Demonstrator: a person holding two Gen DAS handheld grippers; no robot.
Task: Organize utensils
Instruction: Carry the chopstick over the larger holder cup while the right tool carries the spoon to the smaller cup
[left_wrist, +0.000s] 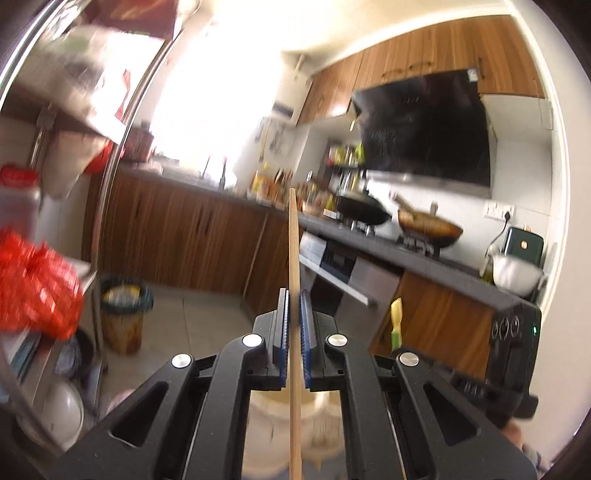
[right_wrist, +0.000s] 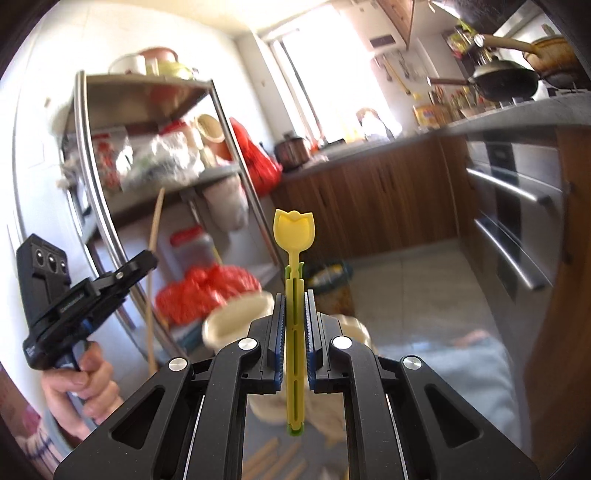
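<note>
My left gripper is shut on a long wooden chopstick that stands upright between the blue pads. It also shows in the right wrist view, held up at the left with the chopstick. My right gripper is shut on a yellow tulip-shaped plastic utensil with a green stem, upright. This utensil shows in the left wrist view at the right. A cream holder sits blurred below the right gripper. Several wooden sticks lie beneath.
A steel shelf rack with bags and containers stands to the left. A bin sits on the floor. The counter carries a wok, a pan and bottles. Oven drawers are at the right.
</note>
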